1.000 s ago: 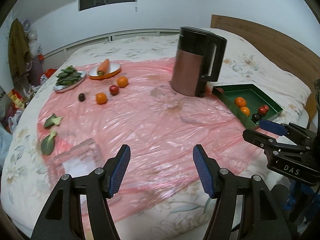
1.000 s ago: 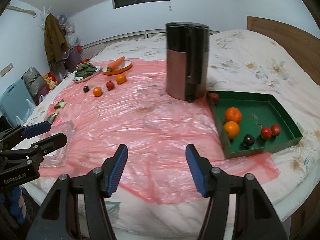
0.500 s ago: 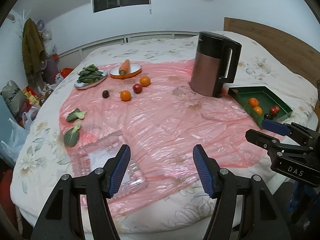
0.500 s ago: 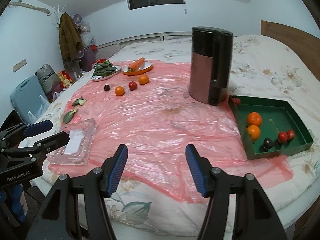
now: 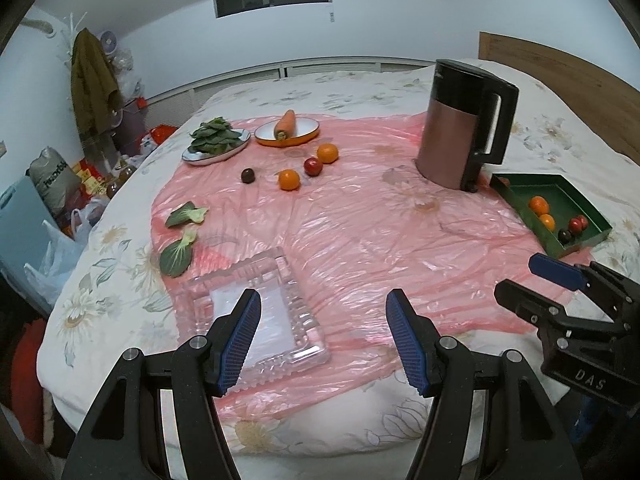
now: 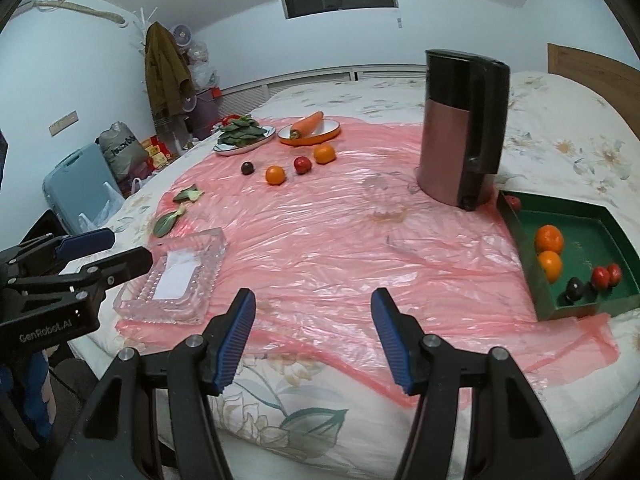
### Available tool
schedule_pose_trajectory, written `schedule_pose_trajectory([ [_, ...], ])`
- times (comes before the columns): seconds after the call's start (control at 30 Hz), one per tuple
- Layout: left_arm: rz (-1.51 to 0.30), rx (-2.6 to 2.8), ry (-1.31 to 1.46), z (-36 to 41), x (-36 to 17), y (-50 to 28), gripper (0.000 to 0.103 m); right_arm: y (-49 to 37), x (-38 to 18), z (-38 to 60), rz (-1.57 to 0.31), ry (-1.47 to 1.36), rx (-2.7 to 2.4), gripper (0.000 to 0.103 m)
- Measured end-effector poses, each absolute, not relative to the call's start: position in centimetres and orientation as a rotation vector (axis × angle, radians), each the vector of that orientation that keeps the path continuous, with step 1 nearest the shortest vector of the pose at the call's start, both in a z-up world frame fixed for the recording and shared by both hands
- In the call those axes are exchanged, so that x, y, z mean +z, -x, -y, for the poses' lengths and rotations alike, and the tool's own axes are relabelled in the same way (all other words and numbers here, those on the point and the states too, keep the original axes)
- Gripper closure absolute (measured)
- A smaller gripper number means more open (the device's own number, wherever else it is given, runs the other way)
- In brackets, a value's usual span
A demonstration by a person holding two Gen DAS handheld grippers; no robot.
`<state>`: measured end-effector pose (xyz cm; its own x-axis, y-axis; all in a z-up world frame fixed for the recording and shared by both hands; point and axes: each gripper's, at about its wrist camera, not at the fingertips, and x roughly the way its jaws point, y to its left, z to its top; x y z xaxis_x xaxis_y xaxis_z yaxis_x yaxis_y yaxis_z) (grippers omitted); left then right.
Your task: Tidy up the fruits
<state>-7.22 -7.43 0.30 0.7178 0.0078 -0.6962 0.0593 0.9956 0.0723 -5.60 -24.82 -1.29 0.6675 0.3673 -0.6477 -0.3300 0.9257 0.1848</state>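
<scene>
Both grippers are hanging over the near edge of the bed, and each one is empty. The left gripper is standing with its jaws apart and nothing between them; the right gripper is also standing with jaws apart, a little wider, and is holding nothing.

I am taking the tall copper-and-black electric kettle as the landmark. To the right of the kettle, almost touching its base, the dark green rectangular tray is lying, and several fruits are already resting inside it. Well to the left of the kettle, four loose fruits are waiting on the pink plastic sheet: the near orange mandarin, the far orange mandarin, the small red fruit and the dark plum-like fruit.

In my judgement the step in hand is reaching for one of these loose fruits. To do it well, the person should bring the jaws down on both sides of a single fruit, because the red one and the far mandarin are lying very close together. A gentle closing is better, since round fruit may roll on the slippery wrinkled sheet. On the way to the tray, the load should be passing in front of the kettle, not touching it.
</scene>
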Motion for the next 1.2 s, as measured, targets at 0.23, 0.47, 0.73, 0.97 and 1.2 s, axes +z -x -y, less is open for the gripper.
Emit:
schedule_pose_trajectory([
  [0.23, -0.77, -0.028, -0.061, 6.5, 0.0, 6.7, 0.044, 5.4, -1.6, 24.8, -0.744, -0.058, 0.387, 0.012],
  [0.47, -0.782, -0.036, -0.042, 5.9, -1.0, 6.0, 0.044, 4.8, -2.1, 23.9, -0.76, -0.042, 0.376, 0.012],
  [0.73, -0.803, -0.033, -0.017, 5.1, -2.1, 5.2, 0.044, 4.0, -2.5, 22.9, -0.778, -0.021, 0.377, 0.012],
  [0.97, -0.81, -0.029, -0.011, 4.5, -2.8, 4.6, 0.044, 3.4, -2.7, 22.4, -0.79, -0.011, 0.374, 0.012],
  [1.2, -0.807, -0.024, -0.002, 4.1, -2.8, 4.0, 0.044, 2.5, -2.5, 21.7, -0.791, 0.007, 0.377, 0.012],
])
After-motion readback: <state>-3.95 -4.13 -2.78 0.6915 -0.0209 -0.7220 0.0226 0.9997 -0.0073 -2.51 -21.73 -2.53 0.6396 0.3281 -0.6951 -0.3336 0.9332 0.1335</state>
